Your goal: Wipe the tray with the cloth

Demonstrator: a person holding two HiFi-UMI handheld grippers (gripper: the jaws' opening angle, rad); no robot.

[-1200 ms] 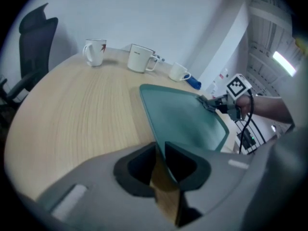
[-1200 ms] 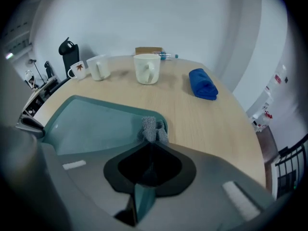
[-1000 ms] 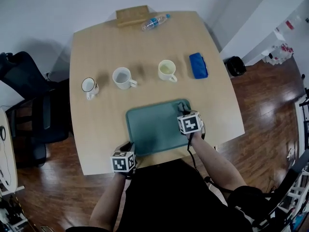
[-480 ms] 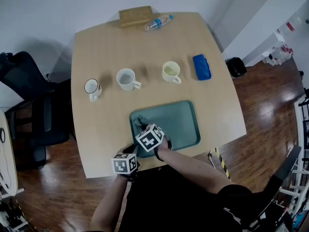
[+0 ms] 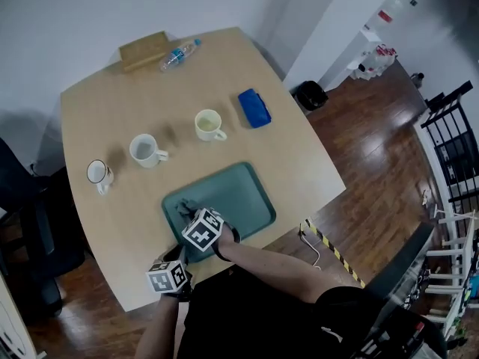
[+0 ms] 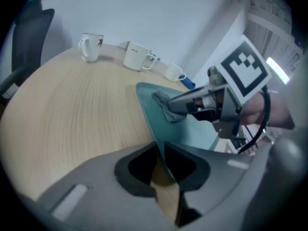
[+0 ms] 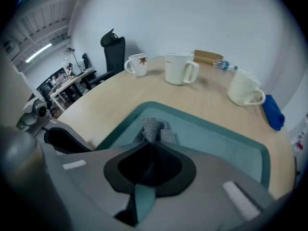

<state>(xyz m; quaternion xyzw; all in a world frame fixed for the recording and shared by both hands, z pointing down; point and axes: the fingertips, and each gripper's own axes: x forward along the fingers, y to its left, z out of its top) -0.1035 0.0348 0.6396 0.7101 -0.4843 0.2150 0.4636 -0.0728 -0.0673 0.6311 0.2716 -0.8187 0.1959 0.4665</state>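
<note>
Left gripper [image 6: 160,150], angled down, clamps the tray [image 5: 243,193] rim, its jaws just eased slightly wider; right gripper [image 7: 147,150], reaching across, pinches the cloth [image 7: 153,128] on the tray; mug [image 6: 137,56] print illegible

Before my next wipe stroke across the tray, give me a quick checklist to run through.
1. Cloth gripped: ok, pinched between the right gripper's jaws.
2. Cloth on the tray: ok, it rests at the tray's left end.
3. Tray held steady: ok, the left gripper is clamped on its near rim.
4. Stroke path: ok, the tray is bare toward its right end.
5. Mugs clear of the tray: ok, all three stand on the table beyond its far rim.
6. Tray clean: cannot tell.
</note>
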